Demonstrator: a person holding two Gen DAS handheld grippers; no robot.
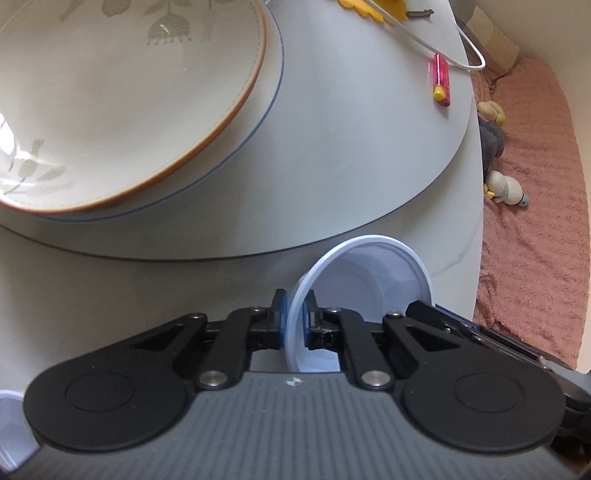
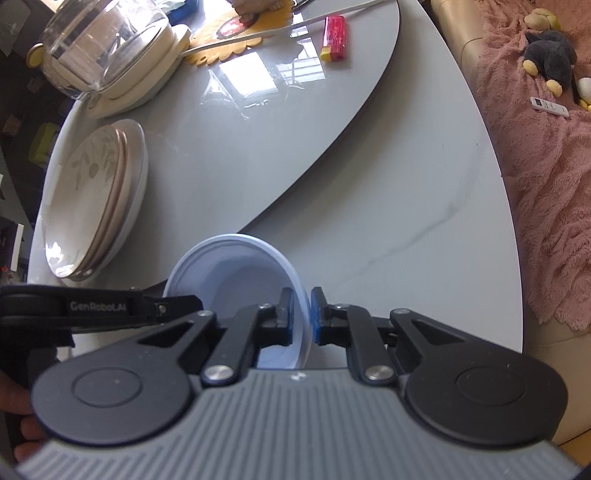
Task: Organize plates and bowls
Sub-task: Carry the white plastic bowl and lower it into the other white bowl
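white bowl (image 1: 373, 284): tilting on its side near the front edge of the white tabletop (image 1: 147, 288), its opening facing up and away, rim pinched from two sides. left gripper (image 1: 294, 314): jaws pressing together on the bowl's rim, one blue pad outside the wall and one inside. right gripper (image 2: 303, 314): jaws likewise clamping the rim on the bowl's opposite side (image 2: 236, 273), one pad within and one without; in this view the left gripper's black arm is reaching in from the left toward the same bowl. stack of plates (image 2: 99, 199): sitting on the grey turntable (image 2: 258, 122) to the left, well apart from the bowl, the top plate carrying a leaf pattern and a brown rim (image 1: 122, 99), a blue-lined plate showing beneath it. red lighter (image 2: 334, 38): lying on the far part of the turntable. glass pot (image 2: 107, 44): standing on a cream base at the far left. yellow mat (image 2: 236, 33): lying behind the pot, a white cable (image 1: 424, 44) crossing it. pink blanket (image 2: 546, 166): covering the seat to the right, with a grey plush toy (image 2: 550, 59) and a white remote (image 2: 549, 107) lying on it. a person's fingers (image 2: 26, 432): showing at the lower left edge.
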